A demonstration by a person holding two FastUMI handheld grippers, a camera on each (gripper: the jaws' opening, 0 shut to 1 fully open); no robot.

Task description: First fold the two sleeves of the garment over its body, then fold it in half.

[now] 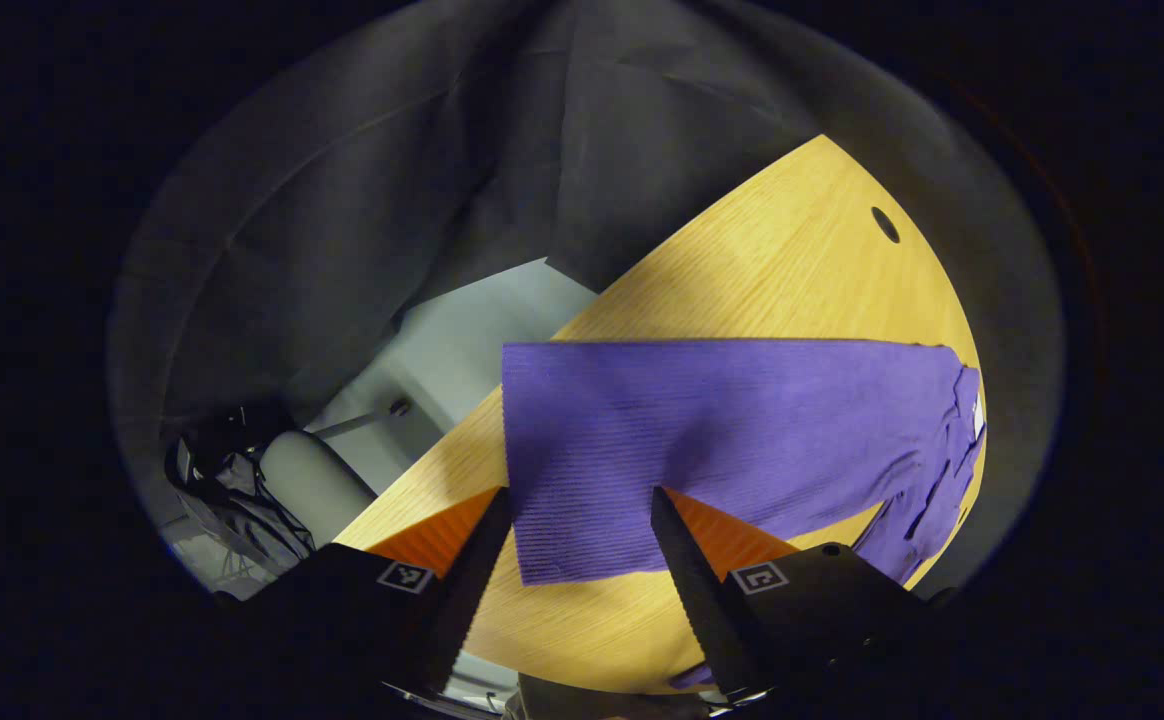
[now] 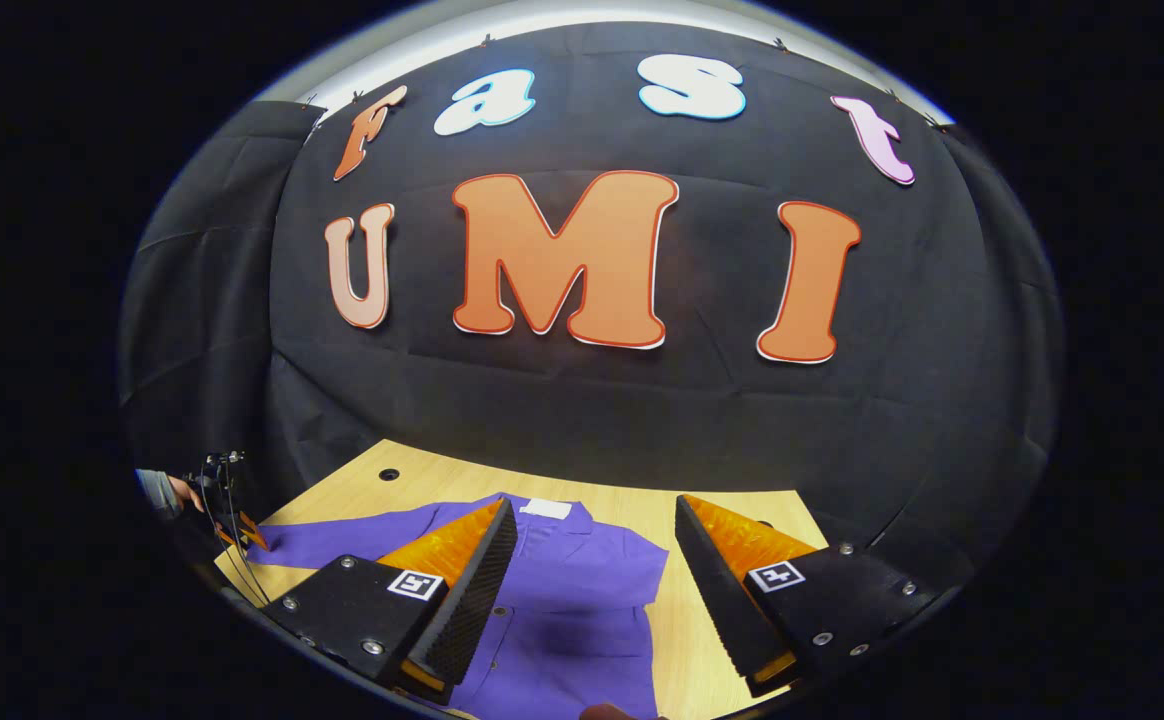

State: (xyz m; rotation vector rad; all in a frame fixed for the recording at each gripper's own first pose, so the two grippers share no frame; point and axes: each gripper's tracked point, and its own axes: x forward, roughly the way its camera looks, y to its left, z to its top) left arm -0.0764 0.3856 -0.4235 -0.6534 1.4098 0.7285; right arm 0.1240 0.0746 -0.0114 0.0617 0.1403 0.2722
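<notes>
Left gripper view: wooden table (image 1: pixel 792 260), purple garment (image 1: pixel 722 440) — both grippers agape, empty.

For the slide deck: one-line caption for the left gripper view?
Open left gripper hovering over the sleeve end of a purple garment lying flat on a wooden table.
</notes>
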